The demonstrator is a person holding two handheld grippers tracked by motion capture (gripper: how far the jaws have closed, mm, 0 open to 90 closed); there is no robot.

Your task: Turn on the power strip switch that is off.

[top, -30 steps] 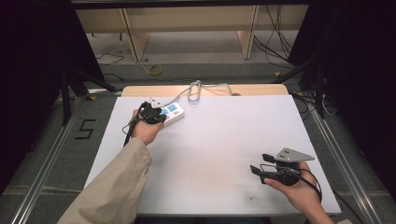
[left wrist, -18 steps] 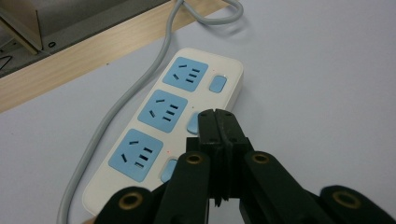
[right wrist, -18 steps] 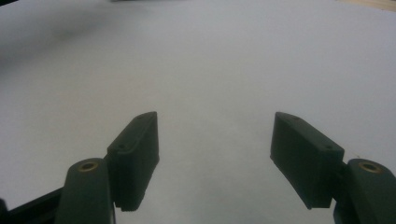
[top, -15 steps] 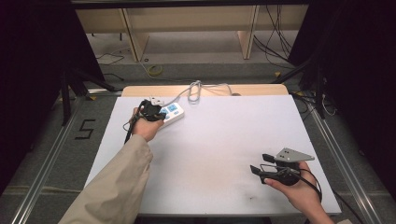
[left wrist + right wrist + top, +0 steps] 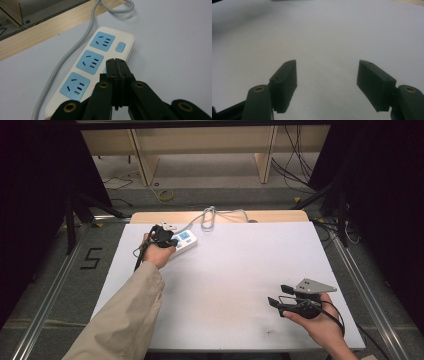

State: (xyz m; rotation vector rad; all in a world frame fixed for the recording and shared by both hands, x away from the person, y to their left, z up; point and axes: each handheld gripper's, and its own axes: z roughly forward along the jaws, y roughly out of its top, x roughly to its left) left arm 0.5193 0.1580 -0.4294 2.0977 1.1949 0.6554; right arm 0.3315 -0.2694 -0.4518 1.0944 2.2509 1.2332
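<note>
Sockets number three on one power strip (image 5: 95, 70); left tool (image 5: 117, 65) pinched closed, right tool (image 5: 327, 75) wide.

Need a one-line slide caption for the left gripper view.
Left gripper, jaws shut, poised over a white three-socket power strip with blue faces, beside its blue switch, on a white table.
</note>
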